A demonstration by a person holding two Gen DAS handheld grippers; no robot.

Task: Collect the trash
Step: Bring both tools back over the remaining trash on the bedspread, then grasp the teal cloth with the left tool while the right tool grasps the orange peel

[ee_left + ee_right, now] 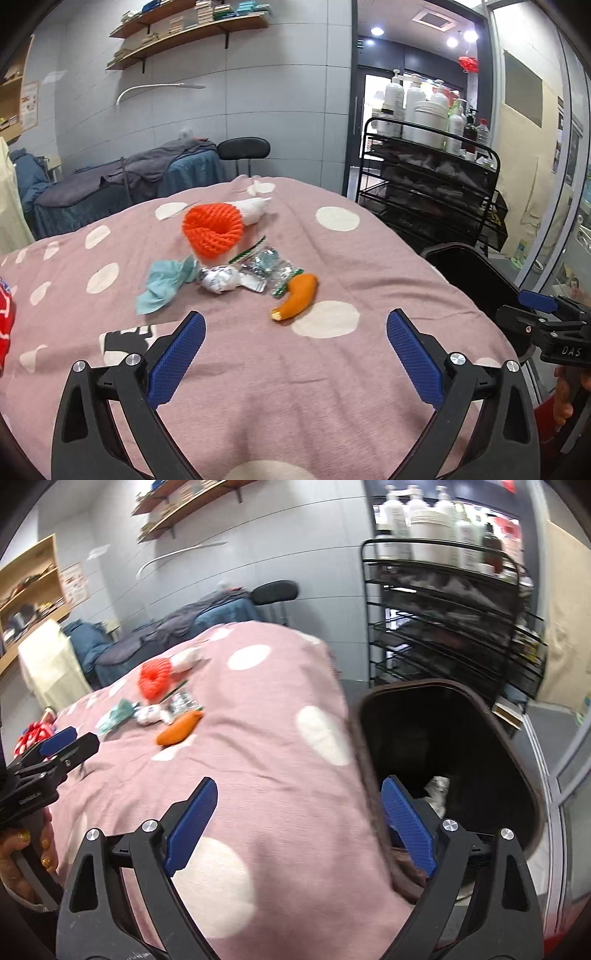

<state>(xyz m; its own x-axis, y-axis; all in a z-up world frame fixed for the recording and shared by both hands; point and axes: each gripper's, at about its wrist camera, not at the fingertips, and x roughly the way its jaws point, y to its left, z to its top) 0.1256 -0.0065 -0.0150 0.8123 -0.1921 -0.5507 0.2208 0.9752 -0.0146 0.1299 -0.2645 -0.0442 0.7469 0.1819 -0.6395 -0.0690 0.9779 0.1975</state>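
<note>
With both sets of fingers spread and nothing between them, I hover over the pink spotted bed [388, 258] where the trash lies in a loose cluster toward its far middle. Left gripper [295, 325] faces the pile; right gripper [299, 794] straddles the bed's right edge and the rim of the dark bin [480, 709] just beside it, where a pale scrap seems to lie already.

By my judgement, the near orange peel [299, 295] is the easy first pick: it lies apart enough to close on across its narrow middle without dragging the cover.

Counted on the bed: one orange foam net [212, 230], one white wad [255, 208] behind it, one teal tissue [164, 282], one crumpled silver-white ball [218, 280], one clear crinkled wrapper [266, 264], one peel. Six pieces, one bin.
</note>
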